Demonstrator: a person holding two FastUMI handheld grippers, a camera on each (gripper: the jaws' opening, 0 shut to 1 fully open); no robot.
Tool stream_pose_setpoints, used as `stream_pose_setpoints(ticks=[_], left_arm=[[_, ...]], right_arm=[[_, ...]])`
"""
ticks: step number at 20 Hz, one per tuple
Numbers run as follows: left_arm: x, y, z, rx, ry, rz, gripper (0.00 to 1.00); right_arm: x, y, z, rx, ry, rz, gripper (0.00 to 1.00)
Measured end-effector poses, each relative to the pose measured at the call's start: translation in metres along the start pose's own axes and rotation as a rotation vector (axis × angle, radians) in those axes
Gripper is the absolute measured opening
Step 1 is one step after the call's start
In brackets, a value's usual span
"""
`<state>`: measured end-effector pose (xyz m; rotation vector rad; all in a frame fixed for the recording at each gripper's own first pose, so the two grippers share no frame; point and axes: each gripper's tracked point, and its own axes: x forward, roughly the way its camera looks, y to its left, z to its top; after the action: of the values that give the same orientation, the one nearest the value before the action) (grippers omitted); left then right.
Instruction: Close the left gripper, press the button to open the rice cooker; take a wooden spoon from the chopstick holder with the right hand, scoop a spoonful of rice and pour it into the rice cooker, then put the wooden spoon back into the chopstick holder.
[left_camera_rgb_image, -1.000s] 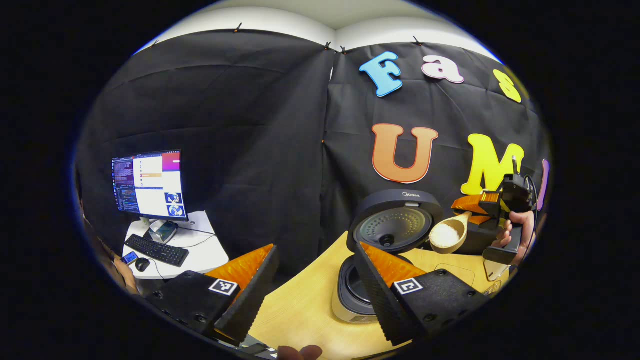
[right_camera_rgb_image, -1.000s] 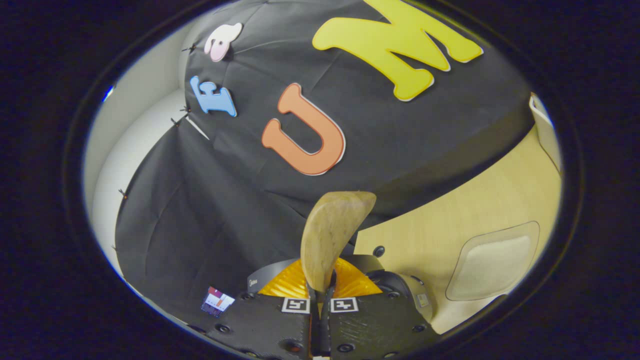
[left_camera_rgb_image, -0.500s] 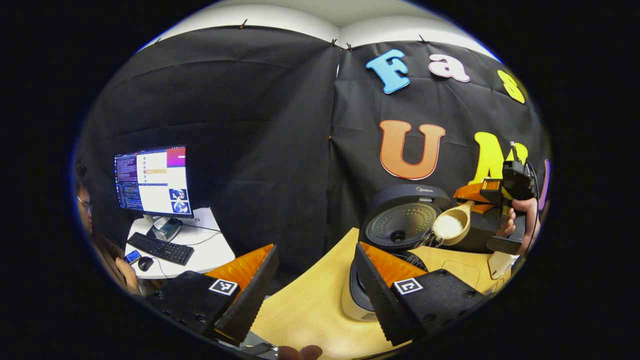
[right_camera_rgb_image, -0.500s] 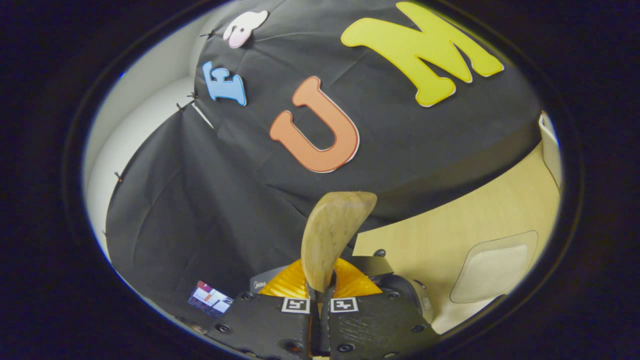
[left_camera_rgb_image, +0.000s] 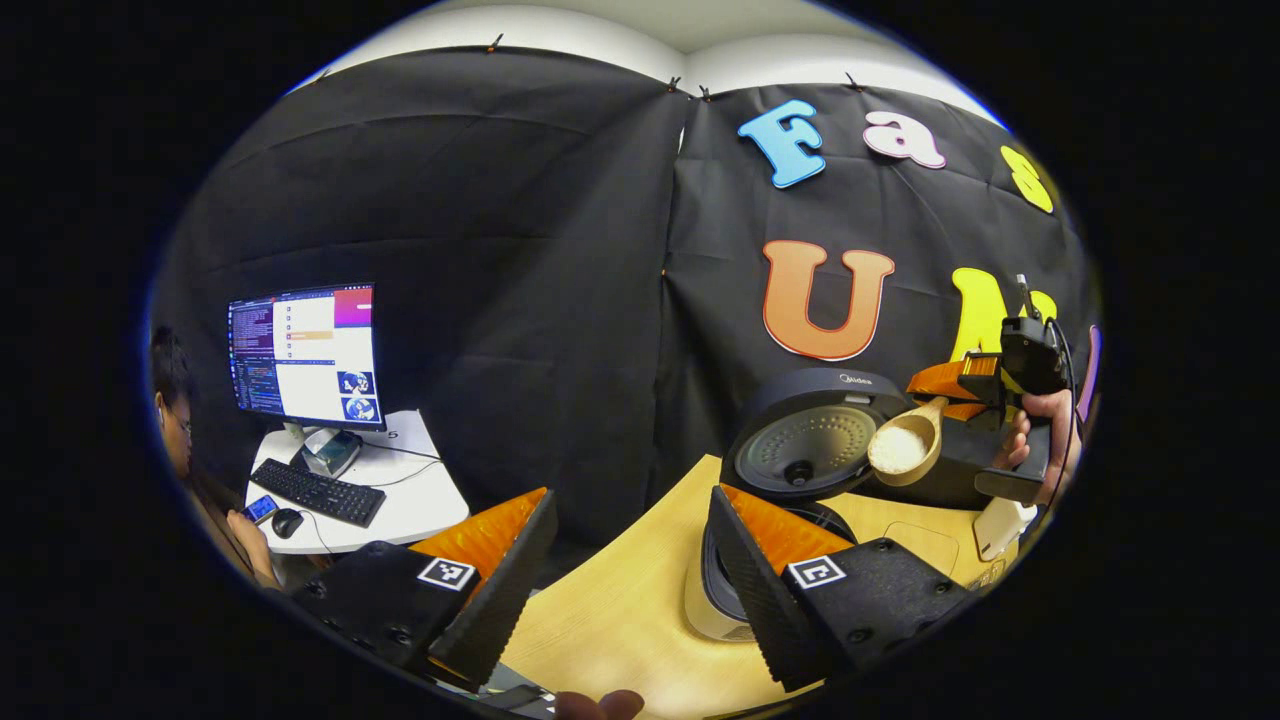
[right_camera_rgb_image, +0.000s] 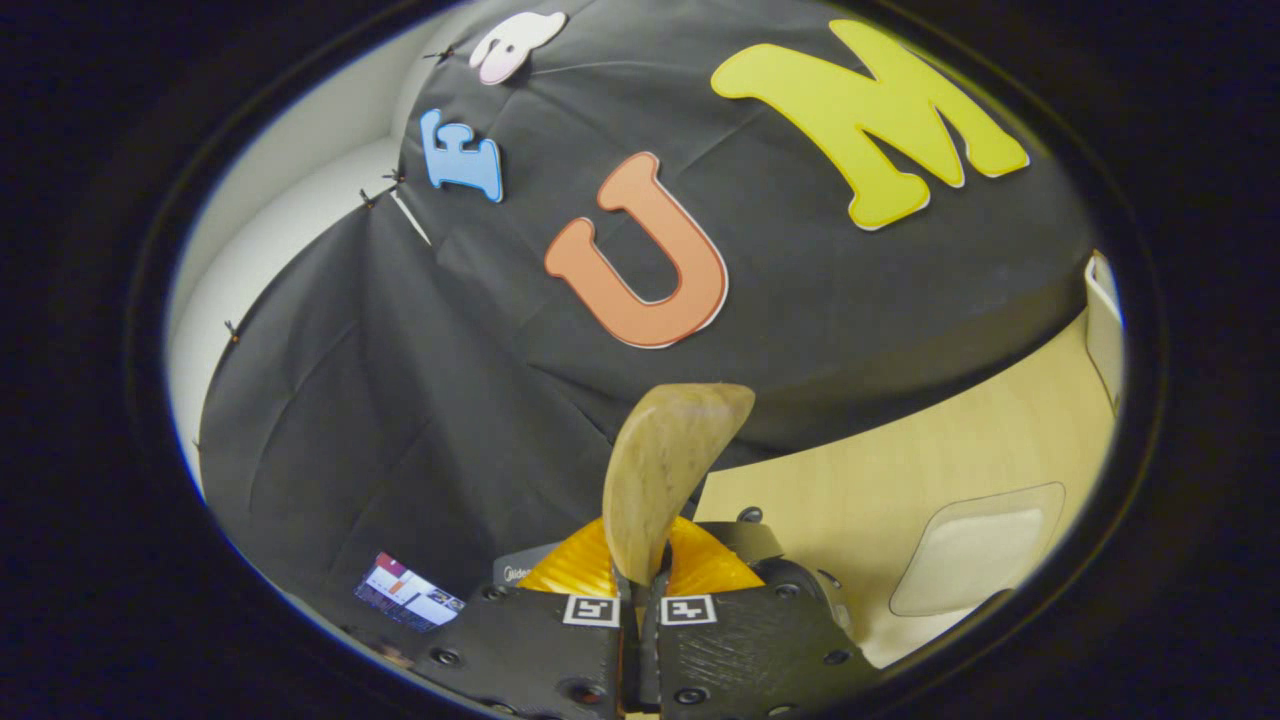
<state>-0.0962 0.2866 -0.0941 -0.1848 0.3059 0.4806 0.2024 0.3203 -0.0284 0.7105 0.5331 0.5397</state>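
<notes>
Pale wood tabletop (left_camera_rgb_image: 620, 610) runs under both grippers, with black cloth as the booth wall behind. Left gripper view, nearest: left gripper (left_camera_rgb_image: 620, 580) has its jaws spread wide apart, nothing between them, held above the table edge. Just past its right finger sits the rice cooker (left_camera_rgb_image: 715, 600), lid (left_camera_rgb_image: 815, 445) swung up and standing open, inner perforated plate facing the camera. Beside the raised lid, the wooden spoon (left_camera_rgb_image: 903, 448) is held out over the cooker, bowl loaded with white rice (left_camera_rgb_image: 897, 450). Its handle runs back into the right gripper (left_camera_rgb_image: 960, 395), carried by a hand (left_camera_rgb_image: 1035, 440) at the far right. A flat pale item lies on the table below that hand; cannot tell what it is. Far left: white side desk (left_camera_rgb_image: 400, 490) with monitor (left_camera_rgb_image: 305, 355), keyboard (left_camera_rgb_image: 315, 492), mouse (left_camera_rgb_image: 286, 521); a seated person (left_camera_rgb_image: 190, 440) at the edge holds a phone (left_camera_rgb_image: 260, 509). Right gripper view, nearest: right gripper (right_camera_rgb_image: 640, 590) jaws clamped tight on the spoon handle; wooden spoon (right_camera_rgb_image: 665, 470) rises from between the fingers, back of the bowl toward the camera. Cooker body partly visible behind the fingers. Farther right on the table lies a clear lidded tray (right_camera_rgb_image: 980, 550).
</notes>
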Motion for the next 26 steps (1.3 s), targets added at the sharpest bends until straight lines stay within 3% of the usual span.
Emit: stream_pose_setpoints(ticks=[8,26], left_arm=[[0.0,0.005,-0.003,-0.01,0.004,0.012,0.98],[-0.008,0.018,-0.007,-0.039,0.001,0.032,0.98]], right_arm=[[0.003,-0.001,0.002,-0.087,-0.016,-0.037,0.0],[0.011,-0.001,0.0,-0.164,-0.022,-0.077,0.0]])
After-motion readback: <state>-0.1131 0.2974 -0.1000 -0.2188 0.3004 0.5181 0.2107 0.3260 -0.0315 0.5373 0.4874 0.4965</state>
